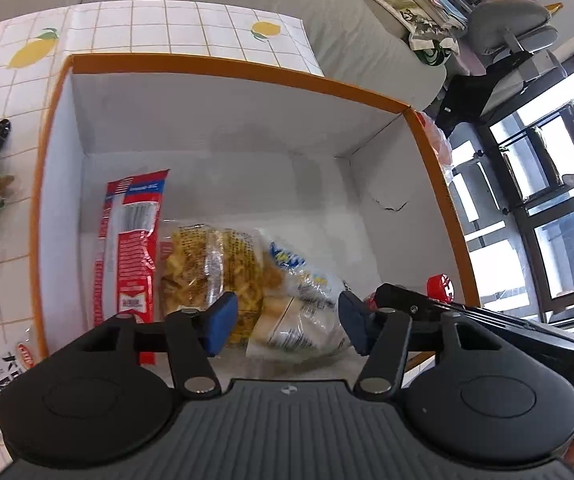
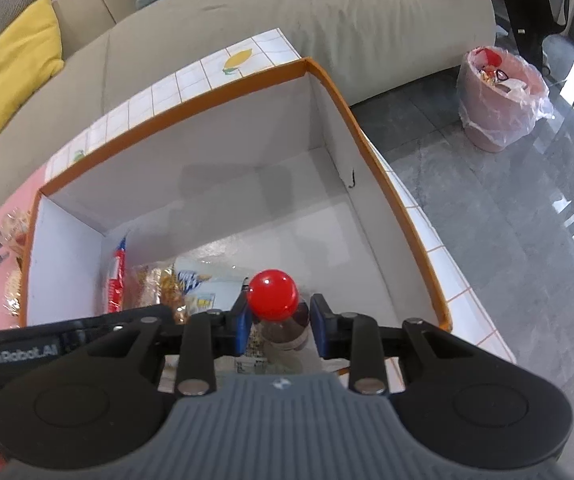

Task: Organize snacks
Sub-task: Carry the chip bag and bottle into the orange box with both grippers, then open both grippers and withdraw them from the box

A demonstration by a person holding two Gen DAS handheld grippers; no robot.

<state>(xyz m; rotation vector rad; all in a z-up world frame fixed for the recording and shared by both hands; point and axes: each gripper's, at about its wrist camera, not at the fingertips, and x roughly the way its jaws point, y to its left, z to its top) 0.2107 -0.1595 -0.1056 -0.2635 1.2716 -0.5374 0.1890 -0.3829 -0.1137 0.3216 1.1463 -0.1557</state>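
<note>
Two packets lie inside the orange-rimmed box in the left wrist view: a red packet against the left wall and a clear noodle bag beside it. The left tongs stand wide apart, holding nothing, hovering just above the noodle bag, which lies between and below the blue pads. The box rests on a tiled tabletop.

Right wrist view: the right tongs are narrowed onto a bottle with a red cap, pads touching both sides of its neck. The bottle stands upright over the box's near right floor, beside the noodle bag.
</note>
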